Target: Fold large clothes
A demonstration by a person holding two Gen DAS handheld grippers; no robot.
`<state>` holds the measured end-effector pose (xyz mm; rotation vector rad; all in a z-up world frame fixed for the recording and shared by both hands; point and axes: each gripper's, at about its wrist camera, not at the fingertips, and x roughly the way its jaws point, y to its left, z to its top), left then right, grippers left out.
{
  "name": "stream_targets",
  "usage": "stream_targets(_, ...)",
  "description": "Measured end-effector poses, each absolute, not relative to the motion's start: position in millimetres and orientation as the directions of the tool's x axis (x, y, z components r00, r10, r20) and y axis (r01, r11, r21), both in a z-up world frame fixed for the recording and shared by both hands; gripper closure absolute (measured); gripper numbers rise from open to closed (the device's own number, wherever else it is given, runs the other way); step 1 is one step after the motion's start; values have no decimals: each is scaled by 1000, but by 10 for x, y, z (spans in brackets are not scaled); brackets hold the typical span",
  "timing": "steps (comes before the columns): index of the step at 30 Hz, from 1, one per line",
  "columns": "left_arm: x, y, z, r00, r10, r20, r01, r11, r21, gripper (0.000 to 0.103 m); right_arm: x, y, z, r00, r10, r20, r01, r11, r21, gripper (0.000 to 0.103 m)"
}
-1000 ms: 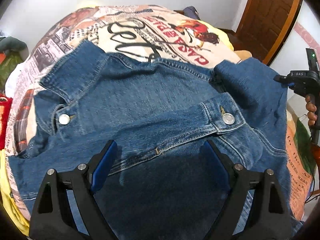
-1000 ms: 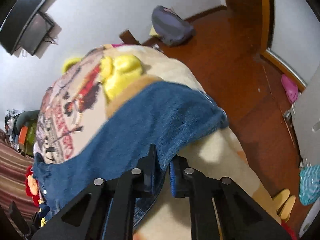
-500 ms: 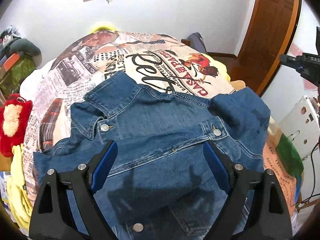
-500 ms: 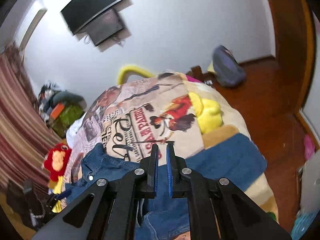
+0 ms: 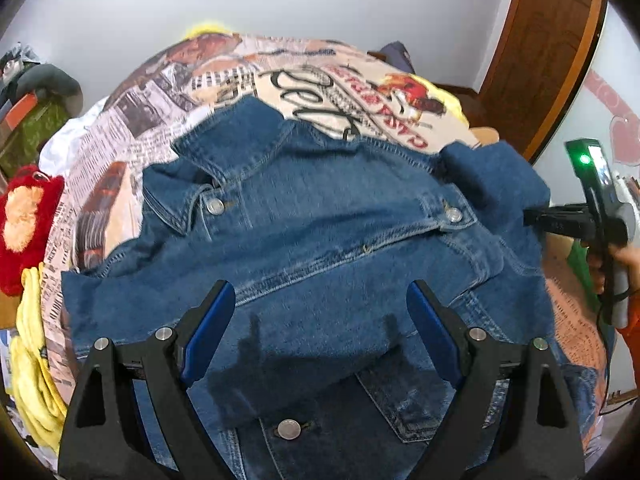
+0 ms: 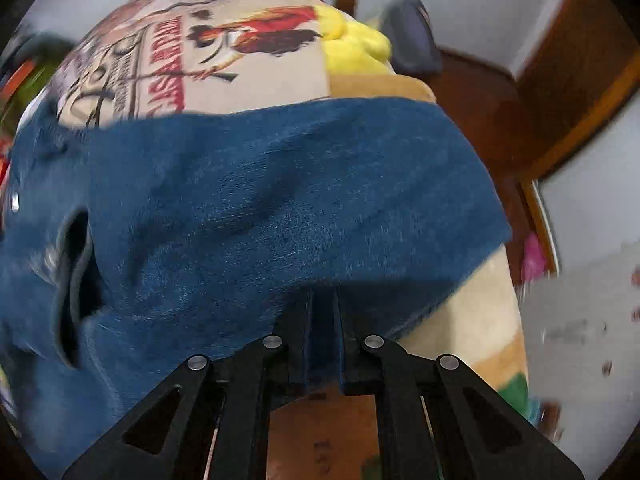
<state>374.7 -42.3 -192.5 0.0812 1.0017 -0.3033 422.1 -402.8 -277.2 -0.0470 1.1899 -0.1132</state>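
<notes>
Nearest in the left wrist view, the left gripper (image 5: 320, 328) hangs with its blue-padded jaws spread wide and nothing between them, over the near half of the blue denim jacket (image 5: 320, 216). The jacket lies front-up across the bed's newspaper-print blanket (image 5: 132, 120), collar toward the left edge, one sleeve already laid over the body. At the bed's right edge the right gripper (image 6: 322, 320) has its jaws pressed nearly together; in its own view the other blue denim sleeve (image 6: 280, 200) lies against the tips and cloth seems caught in the narrow gap, though shadow and blur leave that unsure.

This looks like the sleeve-folding step — the right-hand sleeve is probably next to go inward over the chest. That calls for a firm hold on the cuff and a flat, crease-free lay.

The jacket's hem is cut off by the lower frame, and the cuff itself (under the gripper) is hidden. Beyond, a yellow cushion (image 6: 356, 44) sits at the far edge.
</notes>
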Motion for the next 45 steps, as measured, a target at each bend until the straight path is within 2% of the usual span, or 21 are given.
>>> stream_targets(1, 3762, -441, -1965, 493, -207, -845, 288, 955, -66, 15, 4179, -3995, -2774, 400, -168, -901, 43, 985, -165, 97)
stream_targets(2, 3773, -455, -1995, 487, -203, -849, 287, 956, -64, 15, 4140, -3947, -2800, 421, -292, -859, 39, 952, -304, 97)
stream_targets(4, 3789, -472, -2033, 478, -198, -856, 286, 956, -61, 15, 4101, -3925, -2885, 426, -402, -811, 27, 901, -433, 97)
stream_targets(17, 3896, -780, -2135, 446, -206, -871, 328, 943, -55, 15, 4042, -4625, -2939, 398, -362, -843, 84, 929, -360, 97)
stream_targets(18, 3919, -806, -2161, 438, -212, -874, 334, 941, -60, 15, 4040, -4702, -2948, 390, -374, -841, 93, 925, -368, 93)
stream_targets(19, 3949, -838, -2198, 427, -216, -878, 338, 939, -67, 15, 4031, -4763, -2954, 385, -369, -846, 98, 928, -360, 84)
stream_targets(21, 4025, -922, -2339, 388, -216, -896, 341, 937, -78, 15, 3976, -4933, -2919, 377, -425, -822, 158, 905, -396, 18)
stream_targets(22, 4052, -975, -2422, 367, -209, -906, 349, 934, -75, 15, 3951, -5007, -2903, 374, -445, -814, 171, 896, -410, 14)
stream_targets(26, 4029, -1136, -2550, 404, -158, -901, 369, 929, 2, 11, 3777, -5385, -2766, 363, -305, -881, 247, 943, -224, 14)
stream_targets(28, 4024, -1166, -2539, 416, -149, -897, 376, 926, 20, 10, 3695, -5531, -2644, 402, -197, -894, 284, 955, -82, 14)
stream_targets(31, 4037, -1144, -2517, 408, -153, -900, 365, 931, 8, 11, 3728, -5740, -2533, 465, -8, -885, 338, 926, 169, 14)
stream_targets(34, 4017, -1085, -2465, 416, -149, -897, 349, 937, 7, 11, 3906, -5796, -2612, 469, 131, -874, 372, 868, 330, 16)
stream_targets(36, 3989, -1041, -2431, 428, -142, -892, 344, 939, 15, 11, 4012, -5815, -2743, 452, 170, -876, 406, 835, 371, 30)
stream_targets(38, 3957, -993, -2392, 438, -139, -888, 341, 940, 21, 11, 4099, -5826, -2883, 431, 205, -879, 442, 801, 404, 38)
stream_targets(40, 3936, -951, -2362, 446, -140, -884, 335, 942, 20, 11, 4175, -5765, -3040, 431, 231, -872, 496, 747, 443, 41)
stream_targets(42, 3924, -906, -2329, 454, -144, -879, 327, 945, 14, 11, 4216, -5785, -3111, 445, 222, -868, 528, 718, 454, 60)
stream_targets(43, 3925, -891, -2315, 459, -147, -876, 324, 946, 11, 11, 4228, -5793, -3116, 451, 213, -866, 534, 714, 454, 65)
stream_targets(45, 3930, -858, -2288, 468, -146, -872, 318, 948, 11, 11, 4255, -5801, -3074, 474, 191, -860, 539, 709, 454, 89)
